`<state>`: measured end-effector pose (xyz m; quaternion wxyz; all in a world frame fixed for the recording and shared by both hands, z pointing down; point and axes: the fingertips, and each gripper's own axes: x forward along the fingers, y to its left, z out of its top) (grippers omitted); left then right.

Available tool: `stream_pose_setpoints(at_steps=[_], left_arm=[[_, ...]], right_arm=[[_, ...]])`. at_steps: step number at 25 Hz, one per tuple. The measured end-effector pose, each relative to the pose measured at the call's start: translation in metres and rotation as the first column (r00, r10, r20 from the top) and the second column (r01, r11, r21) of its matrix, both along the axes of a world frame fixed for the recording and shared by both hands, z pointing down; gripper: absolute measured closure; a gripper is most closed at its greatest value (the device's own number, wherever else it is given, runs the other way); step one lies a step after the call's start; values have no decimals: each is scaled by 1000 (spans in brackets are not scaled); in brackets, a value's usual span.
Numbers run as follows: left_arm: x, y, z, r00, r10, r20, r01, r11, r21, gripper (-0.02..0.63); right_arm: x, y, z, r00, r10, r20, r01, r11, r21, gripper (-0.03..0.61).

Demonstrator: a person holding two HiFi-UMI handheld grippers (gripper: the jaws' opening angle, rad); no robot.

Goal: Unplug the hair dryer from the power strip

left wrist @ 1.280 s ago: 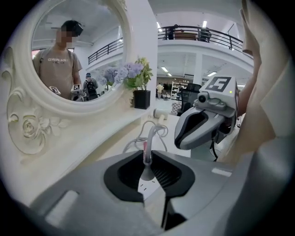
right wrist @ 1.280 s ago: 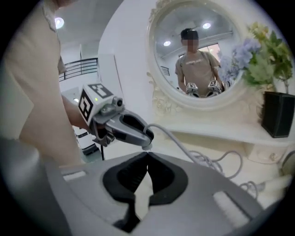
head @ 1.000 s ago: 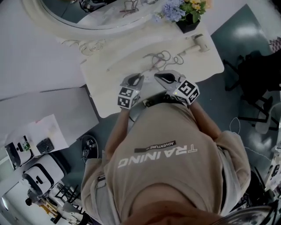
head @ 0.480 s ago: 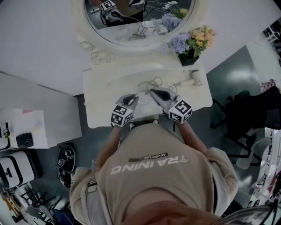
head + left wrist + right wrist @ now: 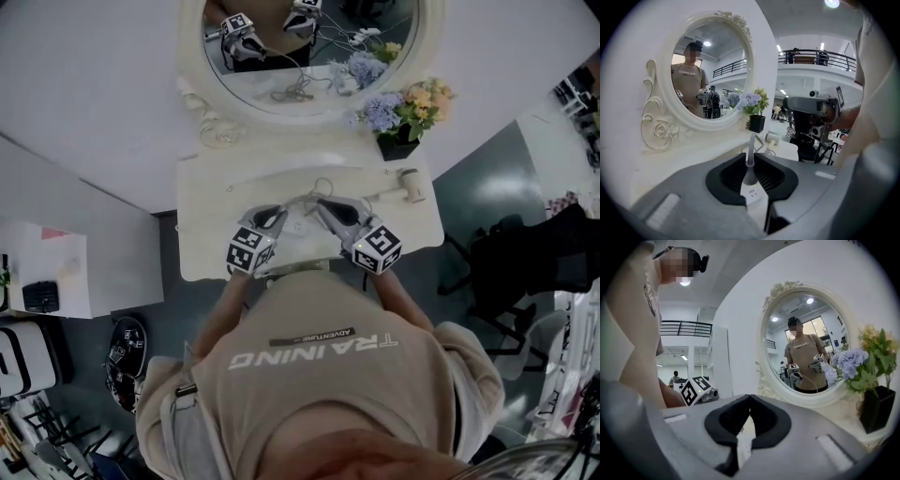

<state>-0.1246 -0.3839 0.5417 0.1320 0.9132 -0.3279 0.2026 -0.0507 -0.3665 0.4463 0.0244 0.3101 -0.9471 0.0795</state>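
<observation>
Left gripper (image 5: pixel 749 156): jaws closed in on the white power strip (image 5: pixel 753 196), tips either side of the cord (image 5: pixel 750 146) | grey plug (image 5: pixel 749 177): seated in the strip, upright | right gripper (image 5: pixel 750 397): tips pressed together, strip showing behind them | hair dryer (image 5: pixel 409 185): lies on the vanity table (image 5: pixel 211 246), right of both grippers.

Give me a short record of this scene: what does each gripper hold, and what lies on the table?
Place: white table below a round mirror
Left gripper: closed round the plug
Right gripper: tips together, strip showing in the gap
Plug: seated in the strip
Dryer: lying at the table's right, apart from both grippers
Flowers: back right corner
</observation>
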Motion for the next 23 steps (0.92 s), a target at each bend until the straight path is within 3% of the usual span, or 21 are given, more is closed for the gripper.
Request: stream_pose_setpoints(at_steps=[9, 17, 23], left_arm=[[0, -1, -6, 1000, 5, -9, -5, 1000, 18, 557], [0, -9, -2, 1000, -9, -17, 9, 1000, 19, 557], [1, -43, -9, 1000, 27, 4, -27, 993, 119, 557]], right_arm=[[13, -6, -7, 998, 57, 18, -57, 998, 0, 575], [18, -8, 2, 999, 47, -4, -47, 999, -25, 575], [14, -40, -6, 999, 47, -1, -47, 999, 26, 575]])
